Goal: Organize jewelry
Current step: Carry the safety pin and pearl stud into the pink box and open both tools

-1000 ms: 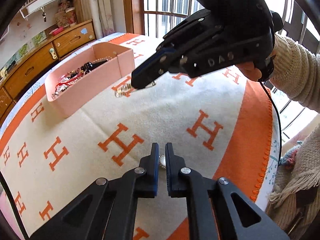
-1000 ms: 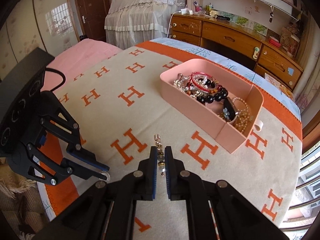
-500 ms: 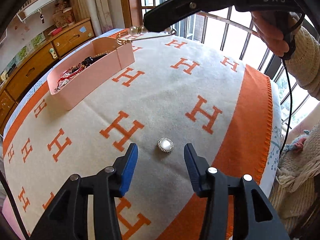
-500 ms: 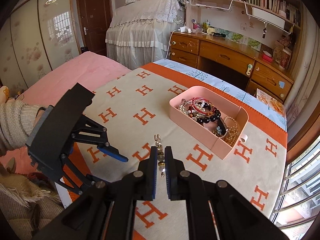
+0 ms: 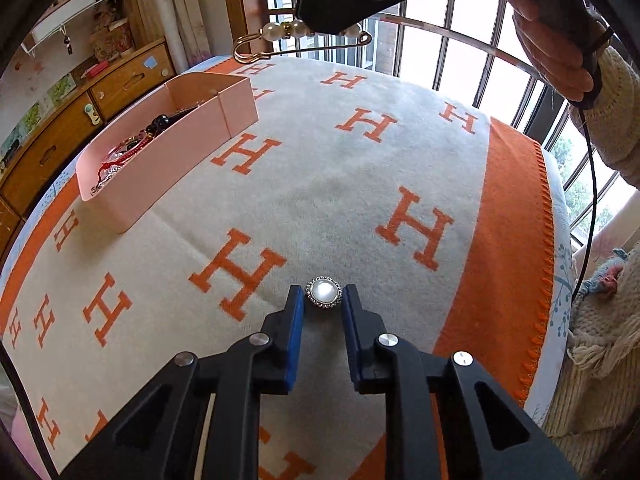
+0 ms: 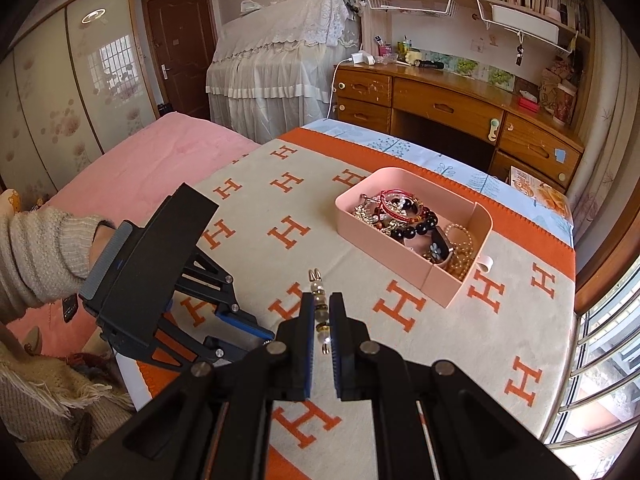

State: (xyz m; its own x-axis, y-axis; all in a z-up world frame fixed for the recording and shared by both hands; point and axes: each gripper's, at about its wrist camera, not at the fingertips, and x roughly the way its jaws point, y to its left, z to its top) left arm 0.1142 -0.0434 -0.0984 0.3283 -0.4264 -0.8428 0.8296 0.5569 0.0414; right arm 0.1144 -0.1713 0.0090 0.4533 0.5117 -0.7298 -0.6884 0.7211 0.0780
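Bedroom setting: wooden desk (image 6: 460, 108) with drawers along the far wall, bookshelves above it, a lace-covered piece of furniture beside a brown door. Cream blanket (image 5: 360, 184) patterned with orange H letters and an orange border covers the work surface.

Pink tray (image 6: 400, 240) sits on the blanket toward the desk side, split by a divider into a large and a small compartment. Large compartment holds a tangle of red cord bracelets, dark bead strands and silver chain. Small compartment holds a pearl strand and what looks like a watch.

Left gripper (image 5: 323, 300) points down at the blanket on the near side. A round pearl brooch (image 5: 324, 293) with a beaded silver rim lies flat on the blanket between its blue pads. Jaws closing; narrow gaps still show on either side of the brooch, pads not pressing it.

Right gripper (image 6: 321, 312), held by a hand in a cream knit sleeve, is up off the blanket. Jaws clamped on a gold safety-pin brooch (image 5: 300, 42) strung with pearls. From the left wrist view the pin hangs level under the finger tips, hook end toward the tray, well above the blanket. From the right wrist view its beads run lengthwise between the pads.
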